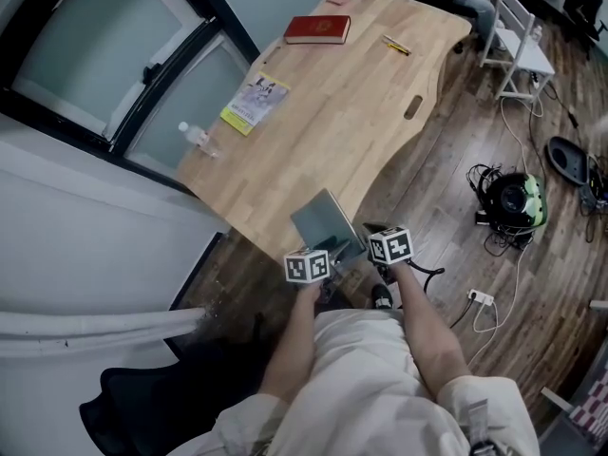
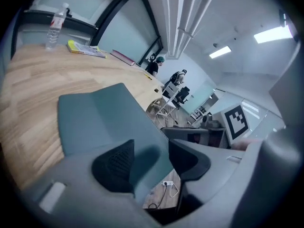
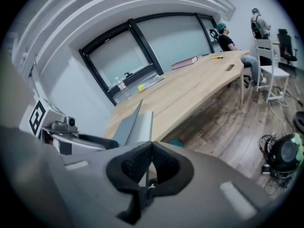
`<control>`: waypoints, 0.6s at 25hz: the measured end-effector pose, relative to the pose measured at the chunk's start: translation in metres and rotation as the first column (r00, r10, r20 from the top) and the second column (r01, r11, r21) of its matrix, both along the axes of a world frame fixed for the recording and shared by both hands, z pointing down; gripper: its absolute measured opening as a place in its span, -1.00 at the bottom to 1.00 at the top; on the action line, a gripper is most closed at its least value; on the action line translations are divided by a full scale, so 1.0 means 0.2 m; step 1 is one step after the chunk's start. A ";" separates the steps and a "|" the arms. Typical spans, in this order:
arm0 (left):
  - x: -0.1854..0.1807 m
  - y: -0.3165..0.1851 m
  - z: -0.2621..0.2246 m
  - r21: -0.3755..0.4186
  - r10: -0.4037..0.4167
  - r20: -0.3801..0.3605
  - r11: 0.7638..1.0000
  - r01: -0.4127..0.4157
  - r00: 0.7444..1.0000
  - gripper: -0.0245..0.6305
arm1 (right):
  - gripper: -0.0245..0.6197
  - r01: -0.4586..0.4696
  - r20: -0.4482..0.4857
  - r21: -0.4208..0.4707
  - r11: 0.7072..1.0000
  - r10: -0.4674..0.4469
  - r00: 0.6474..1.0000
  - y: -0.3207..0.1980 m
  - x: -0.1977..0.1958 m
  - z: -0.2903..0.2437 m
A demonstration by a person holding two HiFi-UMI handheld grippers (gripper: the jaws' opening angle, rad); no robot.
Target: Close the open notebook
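teal-grey notebook [image 1: 326, 219] held part open at the near edge of the wooden bench [image 1: 380, 131]
the right claw [image 3: 151, 150] is pinched shut on a thin leaf [image 3: 145, 125] of the notebook, seen edge-on; the left claw [image 2: 151, 158] is spread, with the raised cover [image 2: 104, 122] standing in its gap. to close it well, the cover would best be lowered slowly onto the leaf and the pinched leaf freed only once both lie flat. a red book [image 1: 317, 28], a booklet [image 1: 255, 103] and a water bottle [image 1: 198, 138] lie well apart along the far side, by dark-framed windows [image 1: 142, 55]; dark plank floor [image 1: 446, 188] strewn with cables [image 1: 480, 174] is seen to the right.
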State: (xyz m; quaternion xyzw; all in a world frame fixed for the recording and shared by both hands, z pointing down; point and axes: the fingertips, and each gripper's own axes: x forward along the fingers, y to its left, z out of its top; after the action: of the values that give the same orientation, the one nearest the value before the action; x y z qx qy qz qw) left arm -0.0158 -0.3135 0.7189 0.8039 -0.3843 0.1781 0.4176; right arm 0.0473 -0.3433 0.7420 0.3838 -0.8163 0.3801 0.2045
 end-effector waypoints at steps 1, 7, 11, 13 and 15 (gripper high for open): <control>-0.01 0.01 0.00 0.009 -0.008 0.015 1.000 0.008 1.000 -0.22 | -0.92 -0.012 -0.001 0.006 1.000 0.012 1.000 0.01 0.02 -0.01; -0.06 0.14 -0.02 0.059 -0.123 0.059 0.991 0.119 0.991 -0.22 | -0.92 -0.073 -0.018 0.024 0.997 0.074 0.997 0.07 0.13 0.00; -0.12 0.28 -0.03 0.097 -0.170 0.099 0.982 0.161 0.980 -0.22 | -0.92 -0.089 0.011 0.021 0.996 0.089 0.996 0.17 0.13 0.02; -0.16 0.35 -0.05 0.108 -0.186 0.117 0.979 0.174 0.975 -0.22 | -0.92 -0.090 0.020 0.009 0.996 0.090 0.996 0.22 0.12 0.04; -0.20 0.42 -0.05 0.115 -0.199 0.140 0.976 0.184 0.970 -0.22 | -0.92 -0.113 0.010 0.003 0.994 0.112 0.994 0.24 0.12 0.05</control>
State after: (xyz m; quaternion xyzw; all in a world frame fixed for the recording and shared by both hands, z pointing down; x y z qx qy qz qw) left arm -0.0549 -0.2305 0.7083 0.7673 -0.4990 0.1777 0.3614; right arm 0.0715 -0.2945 0.7522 0.4277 -0.7952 0.3913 0.1780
